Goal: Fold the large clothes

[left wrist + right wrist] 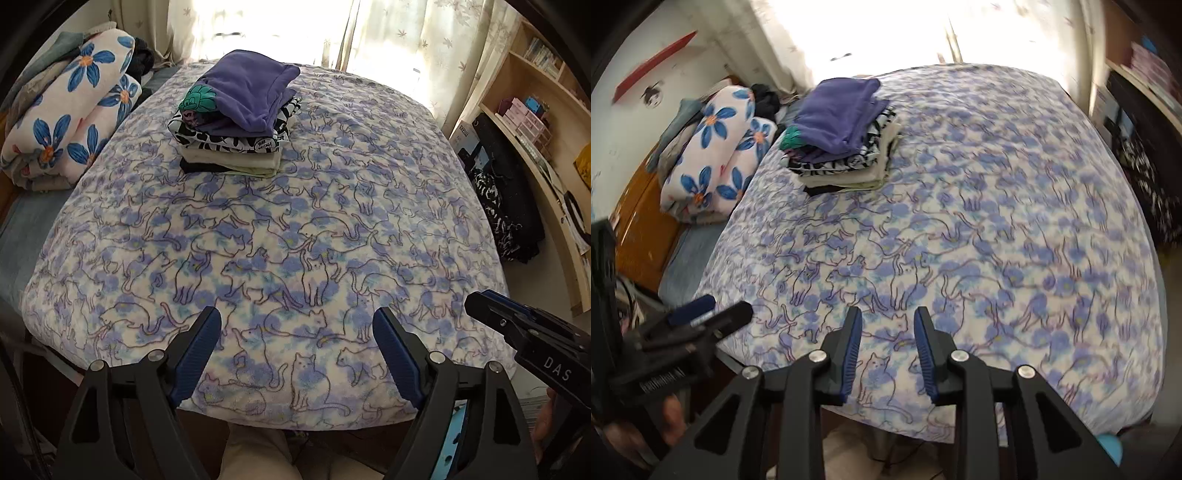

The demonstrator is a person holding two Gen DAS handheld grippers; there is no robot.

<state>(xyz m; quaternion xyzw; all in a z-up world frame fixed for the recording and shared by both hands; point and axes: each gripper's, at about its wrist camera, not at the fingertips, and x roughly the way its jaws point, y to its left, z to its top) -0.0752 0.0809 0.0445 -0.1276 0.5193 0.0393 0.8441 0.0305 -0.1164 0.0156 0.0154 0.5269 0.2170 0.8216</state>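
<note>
A cat-print bedspread (295, 229) fills the frame; folded clothes (236, 114) are stacked upper centre. Left gripper (295, 350) and right gripper (888, 350) are seen open, empty. Another garment must probably be fetched.

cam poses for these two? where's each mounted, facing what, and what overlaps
Left wrist: on the left gripper, angled down over the bed's near edge at the cat blanket; own jaws wide open and empty, right gripper at right, a trouser leg below.
Right wrist: on the right gripper, same downward tilt; jaws partly open and empty, left gripper and a hand at left.
Shared: blanket, clothes stack, flowered quilt, curtains.
</note>
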